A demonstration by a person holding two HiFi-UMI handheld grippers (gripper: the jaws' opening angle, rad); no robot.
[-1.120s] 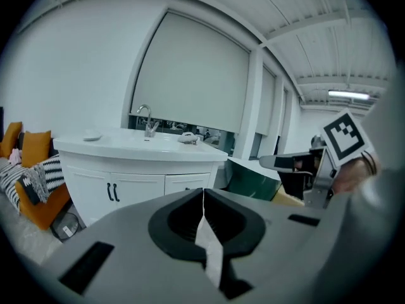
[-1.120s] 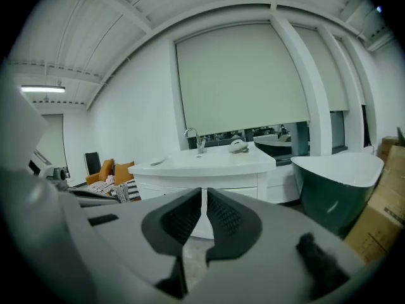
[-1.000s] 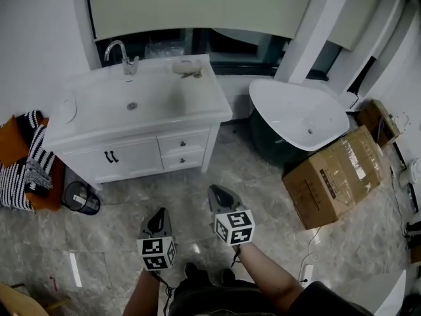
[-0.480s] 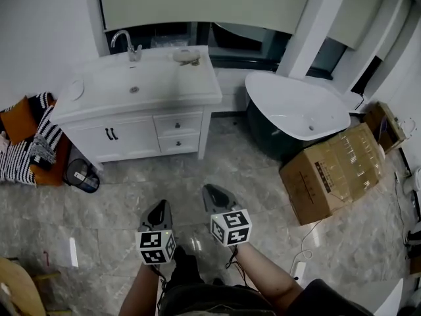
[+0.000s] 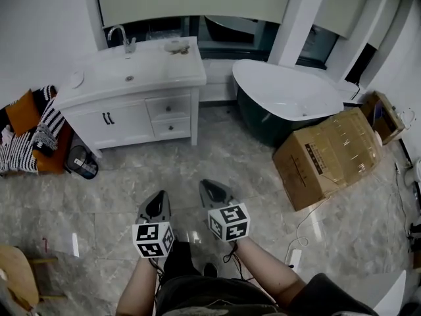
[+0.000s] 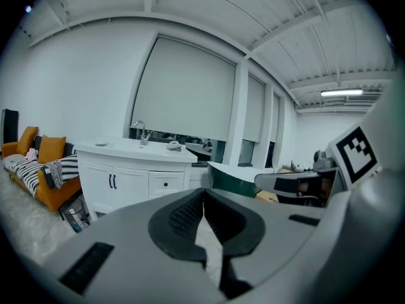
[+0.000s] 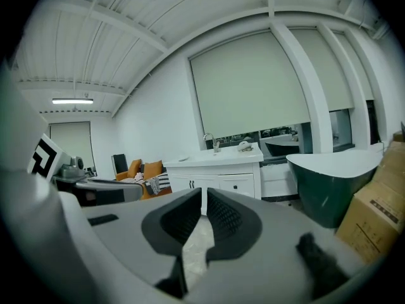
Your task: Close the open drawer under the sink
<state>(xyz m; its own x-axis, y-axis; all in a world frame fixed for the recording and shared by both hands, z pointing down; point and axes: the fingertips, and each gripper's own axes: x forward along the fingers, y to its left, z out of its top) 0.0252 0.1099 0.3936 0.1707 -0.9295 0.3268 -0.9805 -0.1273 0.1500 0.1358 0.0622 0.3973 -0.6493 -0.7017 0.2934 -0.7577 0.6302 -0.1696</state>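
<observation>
Left gripper [image 5: 159, 197] and right gripper [image 5: 207, 189] are hovering side by side over the marble floor [image 5: 223, 157] — fingers on both are sitting clenched, gripping nothing. The drawers [image 5: 170, 106] are sitting in the white vanity [image 5: 125, 122] under the sink [image 5: 131, 78], well apart at upper left — both are looking flush with the front.

The two drawers [image 5: 170, 116] under the sink [image 5: 129, 78] are showing too small to tell whether either is standing ajar. The pale object [image 5: 173, 46] beside the tap is appearing only as a blob. The orange sofa [image 5: 23, 114] is running off the left edge, and the wooden chair [image 5: 16, 278] is being cropped at the lower left corner.
</observation>
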